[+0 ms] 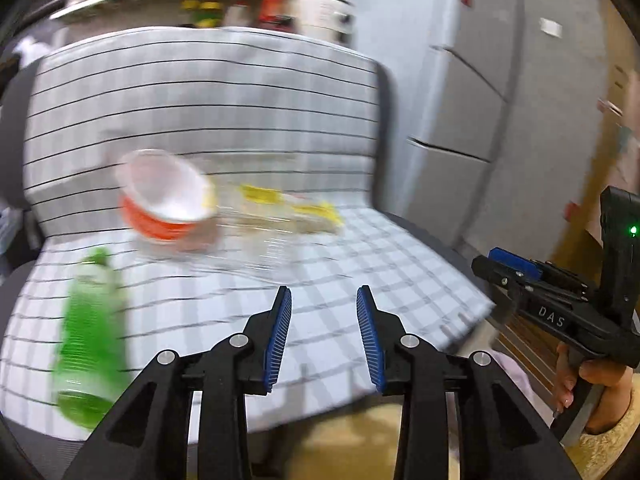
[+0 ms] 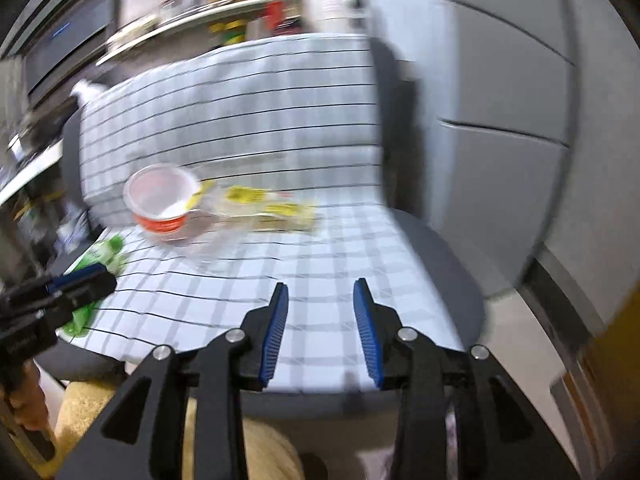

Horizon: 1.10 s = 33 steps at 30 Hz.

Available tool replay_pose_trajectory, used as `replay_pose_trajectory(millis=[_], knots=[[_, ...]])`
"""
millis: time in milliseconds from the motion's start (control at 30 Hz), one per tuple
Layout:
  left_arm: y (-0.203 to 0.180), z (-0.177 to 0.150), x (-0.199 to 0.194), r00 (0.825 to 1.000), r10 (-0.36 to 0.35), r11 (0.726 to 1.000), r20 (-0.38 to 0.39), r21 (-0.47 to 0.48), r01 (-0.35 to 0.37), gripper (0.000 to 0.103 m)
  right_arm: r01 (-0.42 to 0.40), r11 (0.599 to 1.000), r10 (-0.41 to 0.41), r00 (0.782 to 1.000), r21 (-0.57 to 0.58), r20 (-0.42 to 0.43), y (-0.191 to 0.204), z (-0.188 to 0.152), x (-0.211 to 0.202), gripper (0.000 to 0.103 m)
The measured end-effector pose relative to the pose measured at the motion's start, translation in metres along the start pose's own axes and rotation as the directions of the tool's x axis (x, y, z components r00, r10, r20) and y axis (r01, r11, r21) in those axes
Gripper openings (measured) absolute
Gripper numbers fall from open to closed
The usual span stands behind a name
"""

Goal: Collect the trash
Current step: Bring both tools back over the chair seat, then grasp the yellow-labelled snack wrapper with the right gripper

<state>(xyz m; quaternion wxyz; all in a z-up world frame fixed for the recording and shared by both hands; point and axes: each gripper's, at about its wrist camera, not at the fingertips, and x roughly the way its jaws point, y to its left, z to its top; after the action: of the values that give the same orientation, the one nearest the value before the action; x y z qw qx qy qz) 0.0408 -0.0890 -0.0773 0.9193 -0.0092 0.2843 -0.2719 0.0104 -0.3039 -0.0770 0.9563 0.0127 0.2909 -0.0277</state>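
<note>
Trash lies on a checked chair seat (image 1: 360, 248): tipped cup (image 1: 166, 196), green bottle (image 1: 90, 340), clear wrapper (image 1: 280, 216). Both grippers, left (image 1: 324, 336) and right (image 2: 320, 330), tilt down, jaws parted, empty.

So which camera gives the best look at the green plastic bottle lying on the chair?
The left wrist view: the green plastic bottle shows whole, from cap to base, though blurred. In the right wrist view the bottle sits at the frame's left edge, mostly hidden behind the left gripper.
</note>
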Motion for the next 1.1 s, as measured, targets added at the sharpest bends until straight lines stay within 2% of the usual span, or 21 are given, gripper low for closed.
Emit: replay_pose_trajectory(millis=[67,167,300,533,700,833,900,967,1100], knots=[[0.025,0.003,-0.005,0.998,0.063,0.997,0.013,-0.037,-0.062,0.044,-0.035,0.998,0.034,0.999,-0.050,-0.016,0.019,0.012,0.022,0.037],[0.056,0.006,-0.006,0.989,0.148,0.986,0.028,-0.078,-0.145,0.044,-0.083,0.992,0.079,0.996,-0.093,-0.049,0.042,0.030,0.058,0.038],[0.084,0.009,-0.004,0.978,0.207,0.970,0.021,-0.130,-0.203,0.044,-0.104,0.978,0.087,0.991,-0.179,-0.099,0.064,0.049,0.104,0.042],[0.109,0.013,0.003,0.978,0.210,0.963,0.015,-0.174,-0.204,0.044,-0.063,0.933,0.009,0.988,-0.354,-0.151,0.079,0.071,0.182,0.044],[0.117,0.015,0.011,0.977,0.212,0.960,0.003,-0.189,-0.207,0.044,-0.085,0.901,0.007,0.983,-0.425,-0.183,0.088,0.070,0.220,0.044],[0.121,0.015,0.012,0.975,0.223,0.956,-0.002,-0.197,-0.219,0.044,-0.071,0.854,-0.034,0.981,-0.515,-0.193,0.098,0.066,0.244,0.044],[0.123,0.014,0.011,0.974,0.228,0.953,0.000,-0.203,-0.223,0.044,-0.069,0.847,-0.033,0.983,-0.527,-0.183,0.101,0.068,0.246,0.039],[0.123,0.013,0.008,0.973,0.229,0.952,0.003,-0.207,-0.223,0.044,-0.057,0.846,-0.039,0.985,-0.530,-0.168,0.102,0.071,0.243,0.020],[0.120,0.012,0.000,0.973,0.231,0.952,0.009,-0.211,-0.224,0.044,-0.027,0.864,-0.019,0.996,-0.502,-0.086,0.099,0.082,0.212,0.010]])
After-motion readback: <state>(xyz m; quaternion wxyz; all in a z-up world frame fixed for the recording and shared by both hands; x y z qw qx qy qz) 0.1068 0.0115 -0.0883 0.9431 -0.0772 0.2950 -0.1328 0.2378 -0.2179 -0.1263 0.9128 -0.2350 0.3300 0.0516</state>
